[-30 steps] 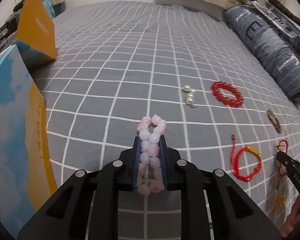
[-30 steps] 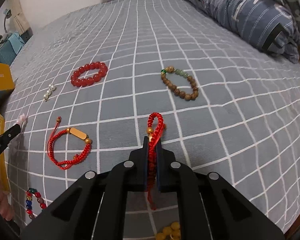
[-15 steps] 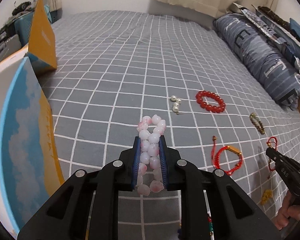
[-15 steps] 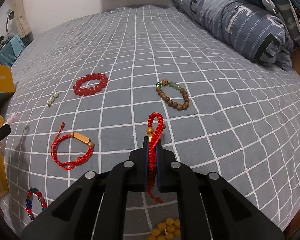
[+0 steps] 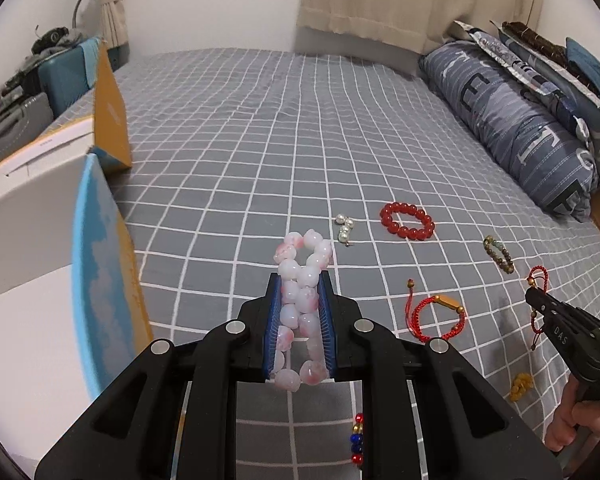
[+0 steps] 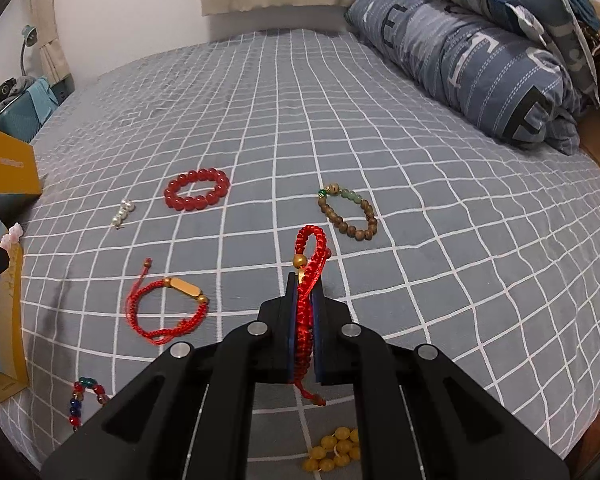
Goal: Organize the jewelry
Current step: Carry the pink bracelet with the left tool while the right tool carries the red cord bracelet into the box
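Note:
My left gripper is shut on a pink and white bead bracelet, held above the grey checked bedspread. My right gripper is shut on a red braided cord bracelet with a gold bead; the same gripper shows at the right of the left wrist view, right gripper. Lying on the bed are a red bead bracelet, a small pearl piece, a brown and green bead bracelet, and a red cord bracelet with a gold bar.
An open box with a blue and orange lid stands at the left, an orange box flap behind it. A multicoloured bead bracelet and yellow beads lie near the front edge. A rolled blue duvet lines the right side.
Both grippers have risen and tipped up, each still holding its bracelet. The bed and its jewelry look farther away, and more of the wall and curtain shows.

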